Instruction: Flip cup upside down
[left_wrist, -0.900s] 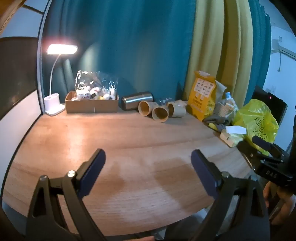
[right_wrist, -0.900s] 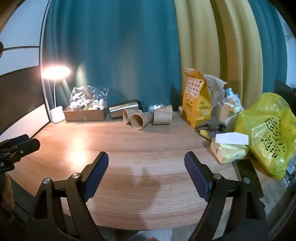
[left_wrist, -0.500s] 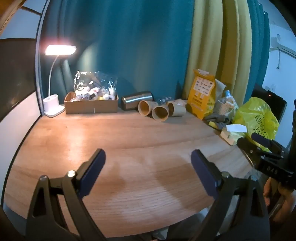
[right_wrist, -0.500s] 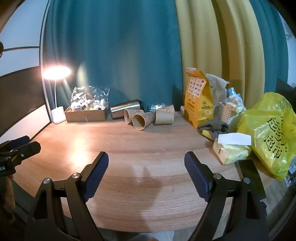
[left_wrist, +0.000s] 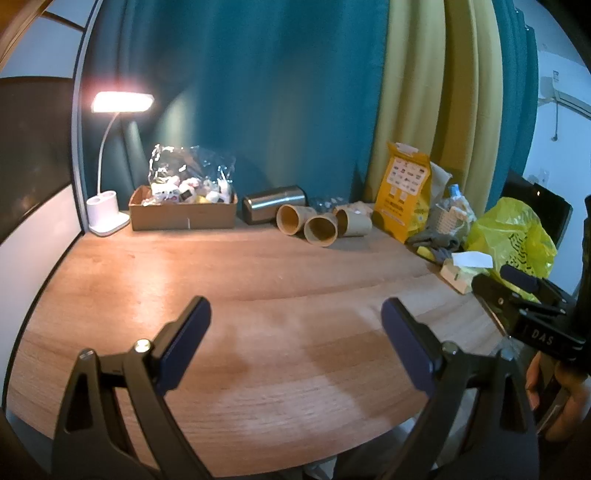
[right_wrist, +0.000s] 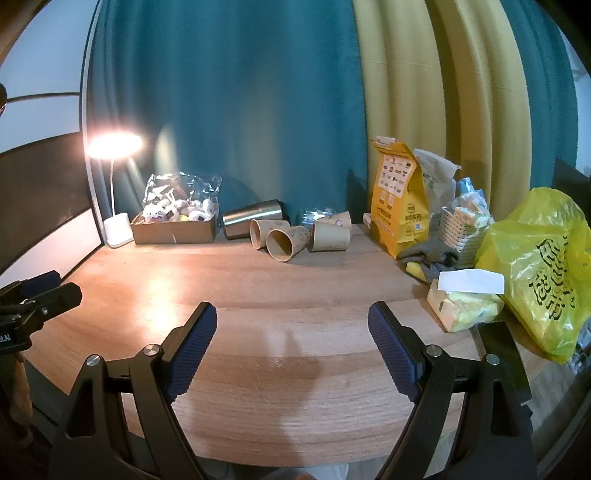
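Observation:
Three brown paper cups lie on their sides at the back of the wooden table: a left cup (left_wrist: 291, 219) (right_wrist: 263, 231), a middle cup (left_wrist: 320, 230) (right_wrist: 287, 242) and a right cup (left_wrist: 354, 220) (right_wrist: 330, 235). A steel tumbler (left_wrist: 274, 203) (right_wrist: 253, 217) lies on its side behind them. My left gripper (left_wrist: 295, 325) is open and empty over the near table, far from the cups. My right gripper (right_wrist: 291, 328) is open and empty, also over the near edge. Each gripper shows at the edge of the other's view: the right one (left_wrist: 517, 284), the left one (right_wrist: 40, 295).
A lit white desk lamp (left_wrist: 107, 218) and a cardboard box of wrapped items (left_wrist: 183, 212) stand at the back left. An orange bag (right_wrist: 397, 199), a woven basket (right_wrist: 461, 229), a tissue pack (right_wrist: 465, 299) and a yellow plastic bag (right_wrist: 543, 266) crowd the right side.
Both grippers have crept slightly forward and lifted a little; the cups have not moved. Both stay open.

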